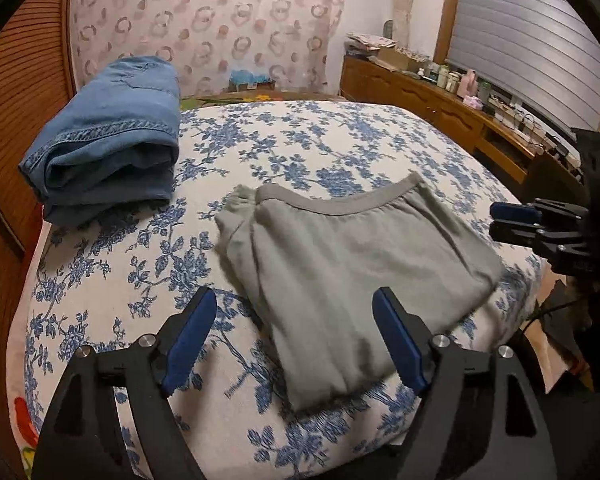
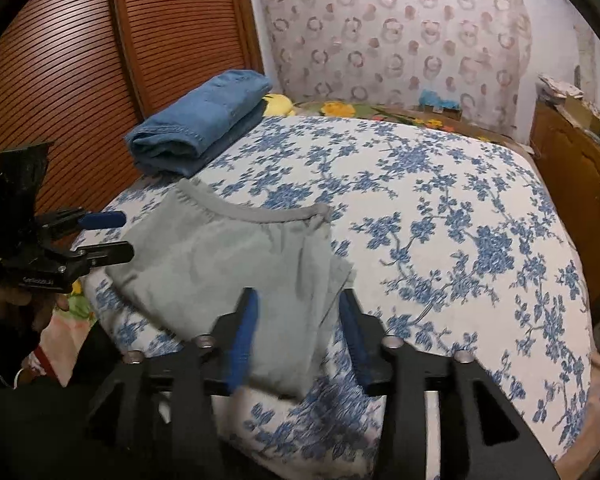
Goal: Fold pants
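Nearest us, our left gripper (image 1: pixel 290 340) has its jaws wide apart and empty, with the near edge of the grey pants (image 1: pixel 352 264) lying between and just beyond the fingertips. Our right gripper (image 2: pixel 296 332) also has its jaws apart, narrower, straddling the near corner of the same pants (image 2: pixel 236 256) without visibly pinching it. The pants lie already folded into a compact stack on the flowered bedspread (image 1: pixel 300 144), waistband on the far side from both sets of jaws. Farther out, beyond the left jaws and to their left, sits a folded pair of blue jeans (image 1: pixel 112 136). We judge the grey cloth soft, light and limp: it will sag and slide open if lifted by one layer. A sound hold would pinch all layers together at the two near corners, or along the thick folded edge.
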Tool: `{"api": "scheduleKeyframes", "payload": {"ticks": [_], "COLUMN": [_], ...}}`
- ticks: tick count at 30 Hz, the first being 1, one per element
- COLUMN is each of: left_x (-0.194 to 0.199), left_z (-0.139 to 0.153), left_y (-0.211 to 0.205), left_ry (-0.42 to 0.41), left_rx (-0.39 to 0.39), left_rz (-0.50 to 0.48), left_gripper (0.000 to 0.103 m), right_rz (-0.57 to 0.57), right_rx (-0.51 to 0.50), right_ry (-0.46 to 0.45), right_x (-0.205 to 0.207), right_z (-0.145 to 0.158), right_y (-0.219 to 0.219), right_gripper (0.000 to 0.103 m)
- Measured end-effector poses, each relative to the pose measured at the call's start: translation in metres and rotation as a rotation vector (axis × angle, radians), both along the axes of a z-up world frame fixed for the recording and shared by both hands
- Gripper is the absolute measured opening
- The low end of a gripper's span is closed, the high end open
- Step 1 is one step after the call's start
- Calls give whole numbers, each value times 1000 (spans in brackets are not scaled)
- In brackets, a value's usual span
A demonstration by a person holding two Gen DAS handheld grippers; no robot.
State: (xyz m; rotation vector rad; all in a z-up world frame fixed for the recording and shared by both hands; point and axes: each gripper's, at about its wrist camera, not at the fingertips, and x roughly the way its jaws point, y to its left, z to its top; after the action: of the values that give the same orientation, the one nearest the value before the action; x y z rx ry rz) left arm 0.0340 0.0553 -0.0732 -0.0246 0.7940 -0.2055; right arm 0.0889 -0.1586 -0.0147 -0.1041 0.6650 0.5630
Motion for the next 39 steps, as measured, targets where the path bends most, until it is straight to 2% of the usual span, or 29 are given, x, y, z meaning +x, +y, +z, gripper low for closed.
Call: {"api": "scheduleKeyframes", "payload": {"ticks": [3, 15, 20, 26, 27, 32, 39], "left_x": [8, 45, 49, 52, 52, 58, 71], "left_z": [-1, -5, -13, -14, -13, -12, -15], "left_y": [4, 13, 17, 20, 20, 21, 23], "left_ry": [-6, 4, 28, 30, 24, 29, 58], "left_rx": [-5, -11, -26, -36, -39, -60, -82], "left_rz": [32, 59, 73, 75, 72, 64, 69], "left_gripper": [81, 81, 81, 81, 80, 61, 58], "right_rz": [-7, -70, -81, -73, -63, -38, -32], "right_rx": [-4, -33, -36, -46, -44, -62, -62], "right_ry": [11, 52, 79, 65, 70, 62, 59], "right_x": [11, 46, 54, 56, 56, 54, 53], "right_z": [-5, -23, -28, -28, -28, -29, -30], "right_y": [6, 25, 27, 35, 37, 37, 37], "right_gripper": [50, 50, 50, 50, 50, 43, 42]}}
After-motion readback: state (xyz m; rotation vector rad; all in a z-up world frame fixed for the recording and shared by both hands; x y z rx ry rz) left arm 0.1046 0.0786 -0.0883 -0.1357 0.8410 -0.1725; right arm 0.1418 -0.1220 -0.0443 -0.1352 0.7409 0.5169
